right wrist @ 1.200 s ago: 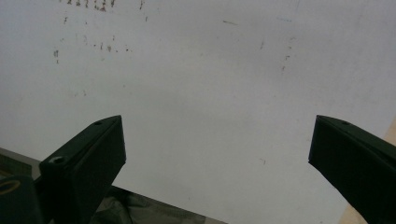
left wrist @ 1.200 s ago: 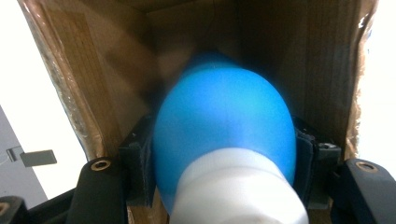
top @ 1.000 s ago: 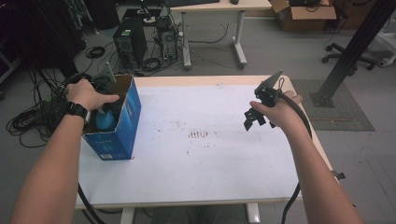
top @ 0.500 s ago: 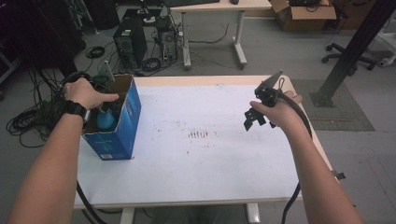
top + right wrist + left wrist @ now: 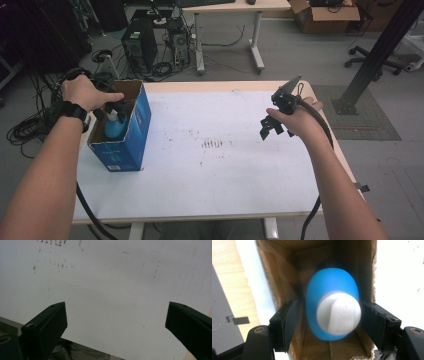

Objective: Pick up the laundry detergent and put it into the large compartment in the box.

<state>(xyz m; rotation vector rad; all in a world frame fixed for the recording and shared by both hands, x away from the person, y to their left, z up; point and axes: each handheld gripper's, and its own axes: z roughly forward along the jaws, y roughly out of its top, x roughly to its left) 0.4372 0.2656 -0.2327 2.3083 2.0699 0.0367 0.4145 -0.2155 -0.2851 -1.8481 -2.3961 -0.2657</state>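
Bottle (image 5: 332,302), blue with a white cap (image 5: 338,313), stood inside the open blue box (image 5: 131,135) at the left end of the surface (image 5: 220,175). From the high view, the left hand (image 5: 87,92) reached down into the top of the box. In the left gripper view, the left tongs (image 5: 329,320) sat on both sides of the bottle. One black jaw was at its left and one at its right, but the picture was blurry, so I could not tell if they were squeezing it. The inside of the box was plain brown cardboard.

The right hand (image 5: 300,117) held the right tongs (image 5: 272,127) up over the right part of the surface, well apart from the box. In the right gripper view, the right tongs (image 5: 116,322) were spread wide, with nothing between them.

The surface was white with a light wood edge. It had small dark marks (image 5: 212,145) near the middle. Behind it the floor (image 5: 300,55) was grey. A black computer tower (image 5: 137,45) stood there among many black cables (image 5: 30,125). Another desk (image 5: 235,7) stood farther back, with a brown cardboard box (image 5: 325,12) on the floor near it. A black post (image 5: 377,55) leaned at the right, and an office chair base (image 5: 370,52) was behind it.

The blue box had some small print near its bottom, too tiny to read.
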